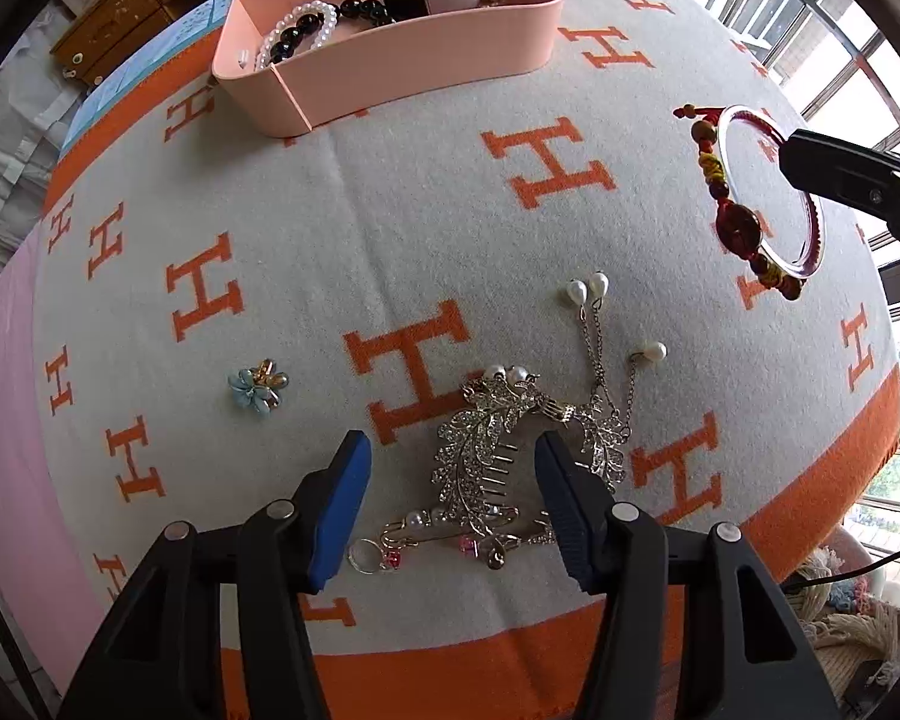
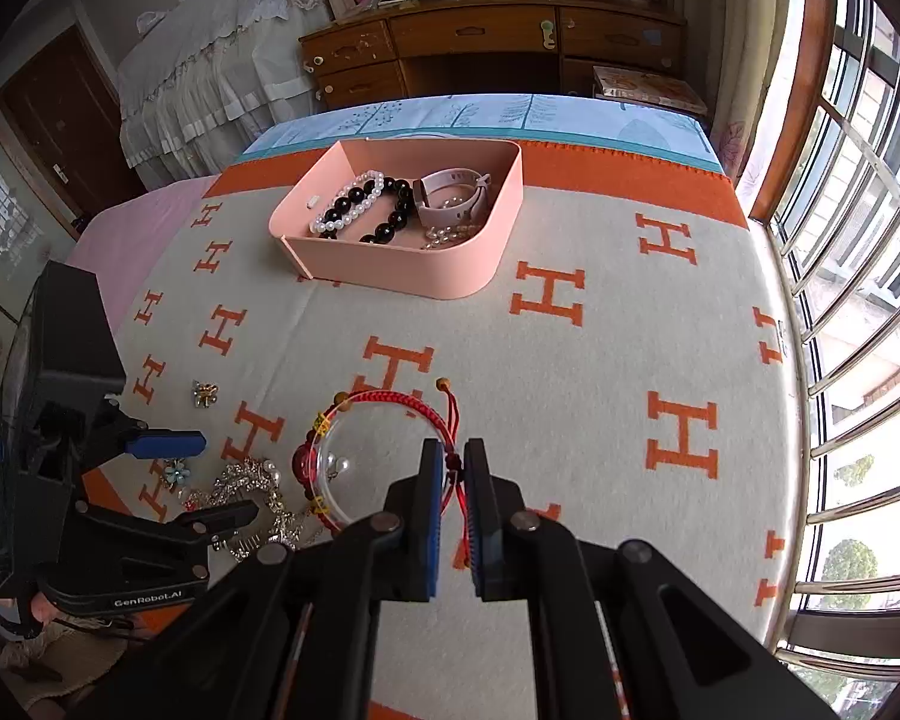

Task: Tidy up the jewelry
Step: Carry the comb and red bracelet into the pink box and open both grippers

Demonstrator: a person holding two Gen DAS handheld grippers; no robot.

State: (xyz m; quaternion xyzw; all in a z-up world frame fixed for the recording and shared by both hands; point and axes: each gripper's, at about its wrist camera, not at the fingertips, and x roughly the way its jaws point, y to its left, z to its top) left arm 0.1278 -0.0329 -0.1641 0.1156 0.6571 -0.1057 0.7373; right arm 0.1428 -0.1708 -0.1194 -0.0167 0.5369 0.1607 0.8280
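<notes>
Left wrist view: the left hand-held gripper (image 1: 453, 504) hangs spread over the silver rhinestone leaf hair comb (image 1: 480, 462) with pearl drops; blue pads either side, not pressing it. The comb lies on the grey blanket with orange H letters (image 1: 330, 228). Far off sits the pink rounded plastic box (image 1: 426, 54).

Right wrist view: the right hand-held gripper (image 2: 452, 480) is pressed together, pinching the red braided cord bracelet with beads (image 2: 354, 456), lifted above the blanket. The box already holds a black-and-pearl bead bracelet (image 2: 360, 204) and a pink-strapped watch (image 2: 450, 198).

one box (image 2: 354, 267), one watch (image 2: 450, 204), two bead bracelets (image 2: 354, 201), one red bracelet (image 2: 354, 450), one comb (image 1: 480, 456), one flower clip (image 1: 258, 387).
</notes>
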